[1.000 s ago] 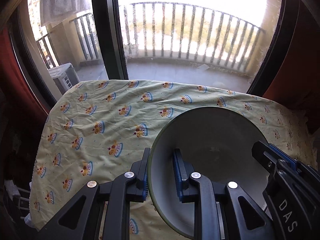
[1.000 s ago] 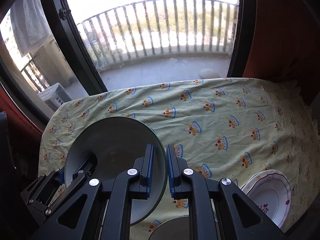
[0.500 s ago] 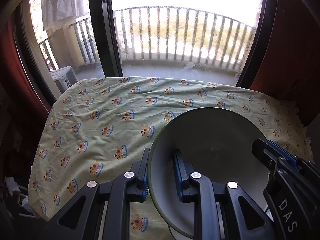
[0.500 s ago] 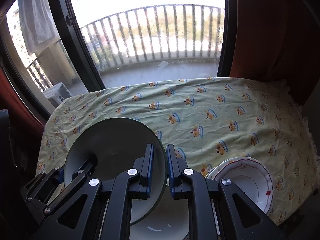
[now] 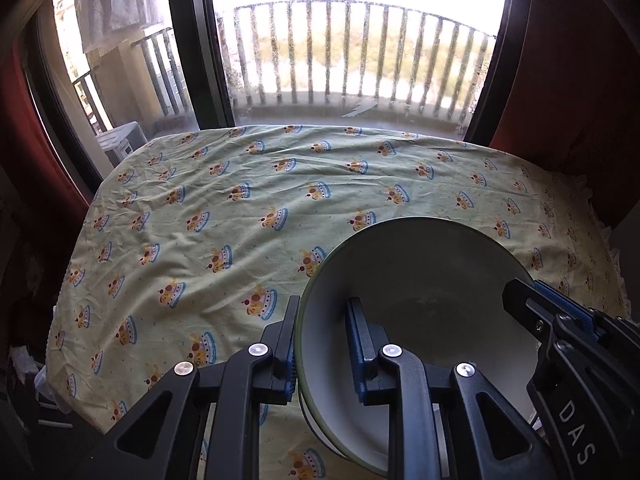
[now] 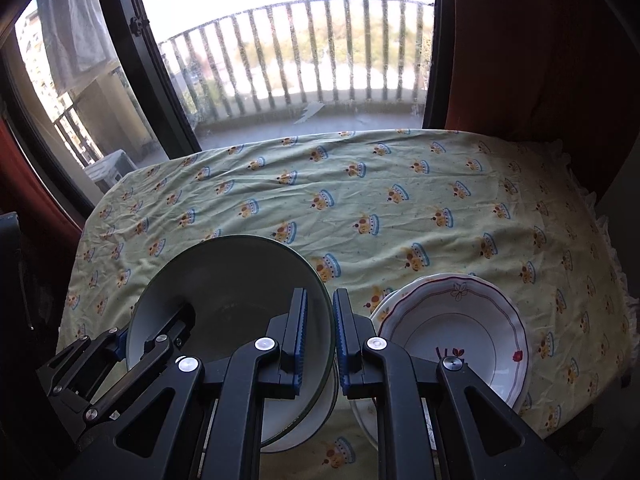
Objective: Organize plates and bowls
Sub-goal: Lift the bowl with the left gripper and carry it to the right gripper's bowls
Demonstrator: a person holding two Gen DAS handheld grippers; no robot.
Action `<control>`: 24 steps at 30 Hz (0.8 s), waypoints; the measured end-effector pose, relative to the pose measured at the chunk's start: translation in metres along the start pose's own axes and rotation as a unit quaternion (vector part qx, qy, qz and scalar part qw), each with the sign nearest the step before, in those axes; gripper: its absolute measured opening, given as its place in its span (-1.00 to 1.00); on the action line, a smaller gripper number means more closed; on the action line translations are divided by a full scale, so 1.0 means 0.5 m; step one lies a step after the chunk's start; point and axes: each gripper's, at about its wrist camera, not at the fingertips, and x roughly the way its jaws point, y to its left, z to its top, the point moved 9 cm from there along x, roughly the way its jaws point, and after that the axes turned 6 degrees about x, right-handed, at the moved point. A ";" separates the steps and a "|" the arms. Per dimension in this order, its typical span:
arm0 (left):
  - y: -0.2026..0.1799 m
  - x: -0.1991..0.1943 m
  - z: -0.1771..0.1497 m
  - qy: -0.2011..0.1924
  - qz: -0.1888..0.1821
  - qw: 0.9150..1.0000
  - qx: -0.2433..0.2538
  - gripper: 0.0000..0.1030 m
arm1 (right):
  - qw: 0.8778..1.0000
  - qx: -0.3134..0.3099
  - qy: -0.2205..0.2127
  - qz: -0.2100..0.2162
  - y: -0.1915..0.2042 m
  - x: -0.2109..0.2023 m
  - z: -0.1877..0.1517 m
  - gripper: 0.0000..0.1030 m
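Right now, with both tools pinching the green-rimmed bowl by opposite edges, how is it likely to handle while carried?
The green-rimmed bowl looks like glazed ceramic: probably stiff, fairly heavy and breakable. The left tool and right tool each clamp only its thin rim, so the glossy surface might slip. Another bowl shows just beneath it, so a careless lowering could chip both.

Strong daylight pours through the far window (image 5: 352, 40), blown out to white glare; near corners fall dark, perhaps vignetted, and fisheye distortion bends the edges.
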 end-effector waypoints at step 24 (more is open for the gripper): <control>0.007 0.075 -0.096 0.077 0.007 0.997 0.000 -0.61 | 0.998 -0.023 0.064 -0.005 0.002 0.080 -0.087 -0.68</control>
